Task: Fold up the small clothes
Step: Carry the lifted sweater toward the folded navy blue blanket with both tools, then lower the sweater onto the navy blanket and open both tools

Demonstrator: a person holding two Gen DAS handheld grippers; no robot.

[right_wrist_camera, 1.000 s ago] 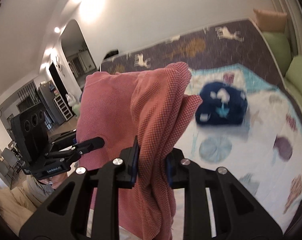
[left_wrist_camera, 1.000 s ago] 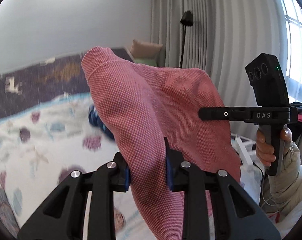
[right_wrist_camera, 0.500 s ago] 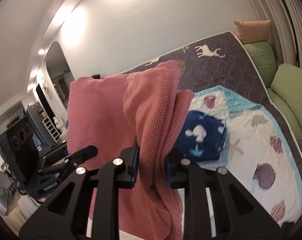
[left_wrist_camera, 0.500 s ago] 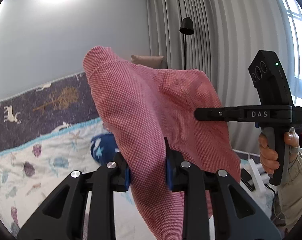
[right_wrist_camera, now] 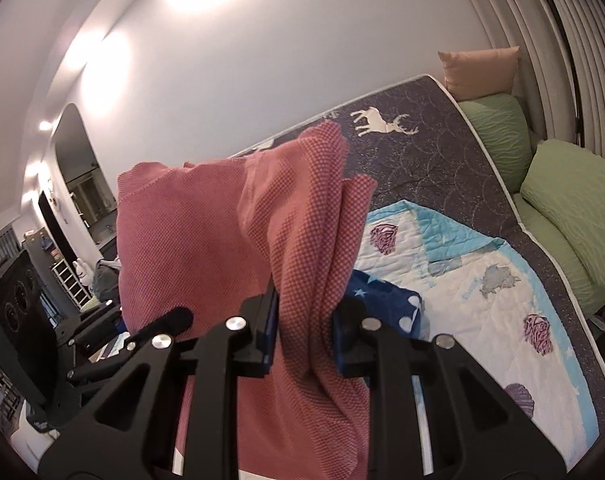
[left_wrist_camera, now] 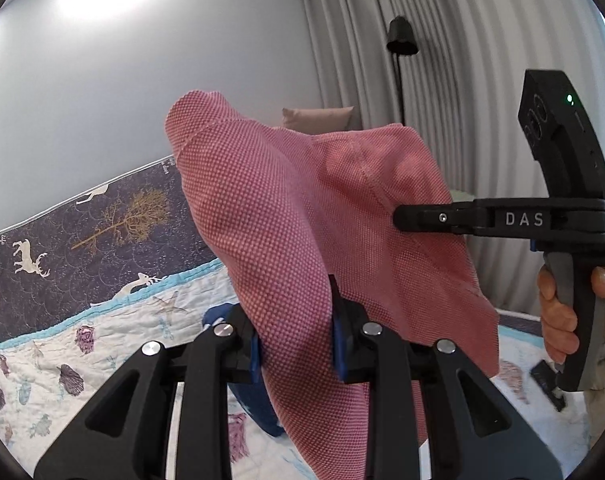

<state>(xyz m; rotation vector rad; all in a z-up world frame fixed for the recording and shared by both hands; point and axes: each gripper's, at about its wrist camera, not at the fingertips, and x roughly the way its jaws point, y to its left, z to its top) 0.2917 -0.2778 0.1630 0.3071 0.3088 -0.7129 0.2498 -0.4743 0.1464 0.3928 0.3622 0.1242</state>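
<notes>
A pink waffle-knit garment hangs in the air between both grippers, held up above the bed. My left gripper is shut on one bunched edge of it. My right gripper is shut on another gathered edge of the pink garment. In the left wrist view the right gripper reaches in from the right, held by a hand. The left gripper shows at the left of the right wrist view. A folded dark blue garment with white stars lies on the quilt behind the pink one.
The bed carries a white quilt with shell prints and a blue border over a dark purple deer-print cover. Green pillows and a beige pillow lie at the bed's head. Grey curtains and a black floor lamp stand behind.
Both grippers have swung sideways and slightly up, carrying the pink garment. The blue garment has slid lower and closer behind the cloth. The grips are unchanged.
</notes>
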